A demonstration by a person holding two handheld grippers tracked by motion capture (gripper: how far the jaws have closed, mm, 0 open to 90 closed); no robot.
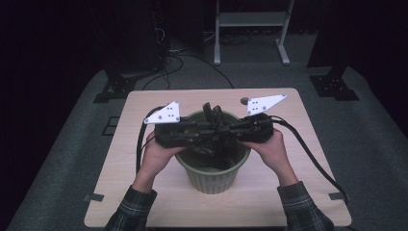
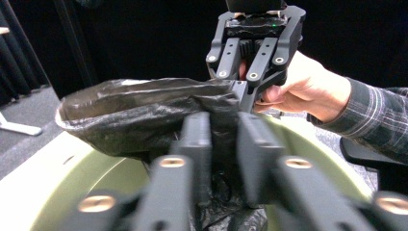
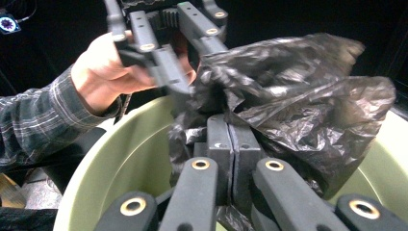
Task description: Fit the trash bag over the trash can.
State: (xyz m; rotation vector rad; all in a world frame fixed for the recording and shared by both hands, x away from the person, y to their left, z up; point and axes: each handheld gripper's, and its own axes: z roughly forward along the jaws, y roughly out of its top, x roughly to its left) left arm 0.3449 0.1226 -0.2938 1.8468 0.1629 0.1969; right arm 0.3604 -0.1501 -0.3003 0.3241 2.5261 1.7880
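Plaid flannel sleeves enter at the near edge of the high view, belonging to a person who holds a black two-jaw tool in each hand over a round, pale green plastic bin (image 1: 211,178). The bin stands on a light wood worktop (image 1: 144,202), at its middle.

The left tongs (image 1: 207,131) and the right tongs (image 1: 225,130) point toward each other above the bin's mouth, nearly meeting. Between them hangs a thin, crinkled black plastic bag liner (image 2: 144,113), bunched and partly sagging down inside the bin.

In the right gripper view, the right tongs (image 3: 233,144) are pressed together with a fold of the black bag (image 3: 308,106) pinched between the pads. In the left gripper view, the left tongs (image 2: 223,139) stand a little apart with crumpled bag film between them; whether the pads press on the film I cannot tell. Each view shows the opposite tool and hand just past the bag, above the far side of the bin's rim (image 3: 120,144).

Judging by this, the lining of the bin is at an early to middle stage: the bag is inside the bin and partly opened, with one open loop of its mouth raised above the rim. Not yet done is spreading that mouth wide and folding it over the rim all round.

Beyond the bin, a small dark round object (image 1: 244,101) lies at the worktop's far edge. Farther off are cables and a white metal stand (image 1: 250,29) on grey floor.
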